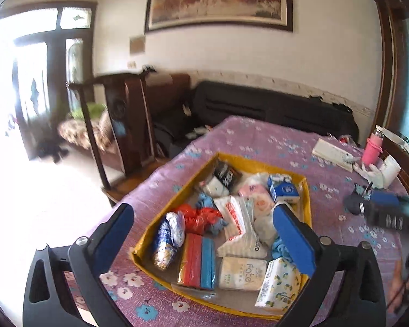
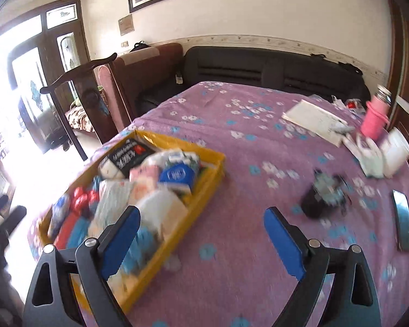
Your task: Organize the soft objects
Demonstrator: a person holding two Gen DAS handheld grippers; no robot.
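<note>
A yellow tray [image 1: 259, 163] on the purple flowered tablecloth holds several soft things: a white tissue pack [image 1: 244, 272], a lemon-print tissue pack [image 1: 280, 286], a crumpled red bag [image 1: 201, 218], a red-and-blue pack [image 1: 199, 261] and a blue carton [image 1: 285, 189]. My left gripper [image 1: 201, 209] hangs open over the tray's near half, with nothing between its blue pads. My right gripper [image 2: 203, 212] is open too and holds nothing. It sits over bare cloth just right of the tray [image 2: 201, 196], with its left finger in front of the tray's near corner. The right wrist view is blurred.
A small dark object [image 2: 324, 196] lies on the cloth right of the tray, and a dark phone [image 2: 402, 218] lies further right. A white notebook [image 2: 313, 122], a pink bottle [image 2: 373, 120] and a white jar [image 2: 398, 150] stand at the far right. A black sofa [image 1: 259, 103] and a wooden chair [image 1: 122, 114] stand beyond the table.
</note>
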